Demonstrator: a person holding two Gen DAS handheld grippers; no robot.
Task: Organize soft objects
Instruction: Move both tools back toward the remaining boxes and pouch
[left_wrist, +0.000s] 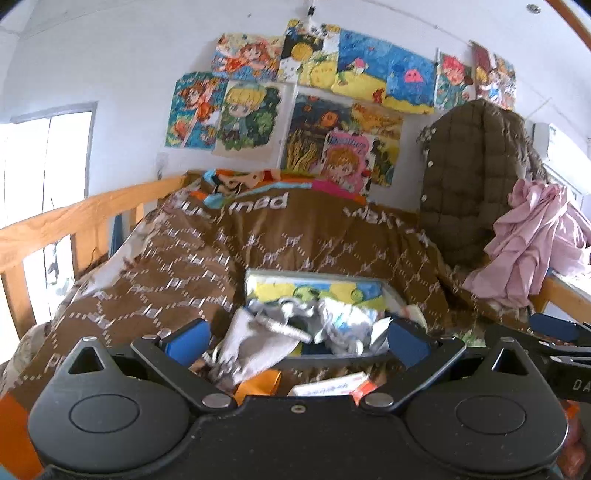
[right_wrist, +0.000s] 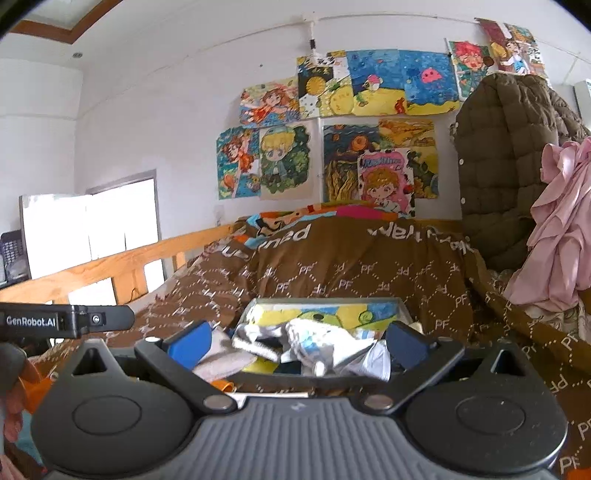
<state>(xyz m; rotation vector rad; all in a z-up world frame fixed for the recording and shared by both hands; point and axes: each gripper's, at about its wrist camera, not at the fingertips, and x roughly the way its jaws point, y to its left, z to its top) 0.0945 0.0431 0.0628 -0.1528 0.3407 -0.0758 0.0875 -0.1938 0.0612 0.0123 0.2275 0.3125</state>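
1. Jumbled white and grey soft cloths (left_wrist: 295, 328) in the shallow tray with a colourful drawing (right_wrist: 321, 308) on the brown "PF"-printed quilt (right_wrist: 351, 277) are blurred, individually indistinguishable.
2. Left hand-held gripper (left_wrist: 297, 341) and right hand-held gripper (right_wrist: 299, 341) gape wide, empty.
3. "GenRobot.AI" is legible.

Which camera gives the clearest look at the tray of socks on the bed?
The right wrist view. There the tray is sharp: its colourful cartoon lining and the crumpled socks read clearly between the open right gripper. The left wrist view shows the same tray, but motion blur smears it.
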